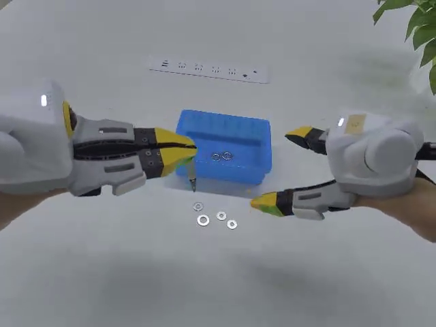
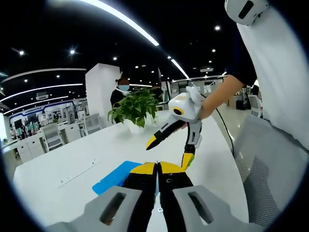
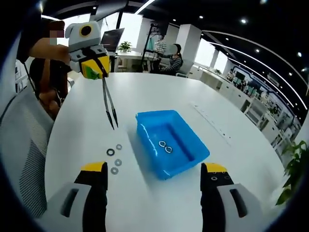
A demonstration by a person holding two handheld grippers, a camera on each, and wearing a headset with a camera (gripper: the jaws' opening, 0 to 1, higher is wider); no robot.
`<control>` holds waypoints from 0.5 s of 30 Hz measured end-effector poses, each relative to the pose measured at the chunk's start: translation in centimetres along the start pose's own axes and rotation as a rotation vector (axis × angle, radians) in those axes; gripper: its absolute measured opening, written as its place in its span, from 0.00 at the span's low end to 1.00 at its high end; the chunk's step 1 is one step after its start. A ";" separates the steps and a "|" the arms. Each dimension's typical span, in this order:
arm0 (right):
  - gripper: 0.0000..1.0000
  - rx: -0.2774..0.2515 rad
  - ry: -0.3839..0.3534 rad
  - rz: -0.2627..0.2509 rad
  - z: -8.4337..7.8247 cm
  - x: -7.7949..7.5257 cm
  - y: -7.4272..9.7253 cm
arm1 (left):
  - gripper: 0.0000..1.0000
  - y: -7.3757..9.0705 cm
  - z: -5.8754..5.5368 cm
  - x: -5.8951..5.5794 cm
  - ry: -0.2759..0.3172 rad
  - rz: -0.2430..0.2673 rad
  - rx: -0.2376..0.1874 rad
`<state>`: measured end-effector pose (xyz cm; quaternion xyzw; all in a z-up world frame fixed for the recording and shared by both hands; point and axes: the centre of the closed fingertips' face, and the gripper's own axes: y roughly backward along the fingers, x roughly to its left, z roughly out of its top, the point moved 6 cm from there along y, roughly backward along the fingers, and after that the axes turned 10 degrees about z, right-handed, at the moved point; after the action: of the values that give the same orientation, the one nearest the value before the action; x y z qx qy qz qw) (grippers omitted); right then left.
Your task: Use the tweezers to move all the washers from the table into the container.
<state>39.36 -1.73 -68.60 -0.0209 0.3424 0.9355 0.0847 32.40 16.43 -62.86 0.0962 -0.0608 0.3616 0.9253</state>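
Four washers (image 1: 203, 220) lie loose in a cluster on the white table (image 1: 102, 272), just in front of the blue container (image 1: 225, 126). Two more washers (image 1: 221, 157) sit inside it. Tweezers (image 3: 110, 108) point down, tips just above the table beside the cluster, tines nearly meeting. Left gripper (image 1: 187, 151) is clamped on the tweezers' upper end. Right gripper (image 1: 271, 167) is alongside the container, jaws spread wide, holding nothing.
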 end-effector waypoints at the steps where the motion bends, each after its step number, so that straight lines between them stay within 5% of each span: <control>1: 0.83 0.011 -0.015 -0.001 -0.5 0.6 0.2 | 0.04 0.1 -0.1 -0.5 -0.003 -0.005 0.010; 7: 0.97 0.011 -0.080 -0.007 -2.7 2.7 1.4 | 0.04 0.4 -0.6 -1.7 0.011 0.003 0.016; 15: 1.00 -0.039 -0.153 0.000 -4.7 4.8 3.2 | 0.04 0.1 -1.4 -2.8 0.034 -0.005 0.027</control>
<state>34.02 -6.46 -70.68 0.0488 0.3166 0.9409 0.1102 30.30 14.96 -64.70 0.1028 -0.0399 0.3619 0.9257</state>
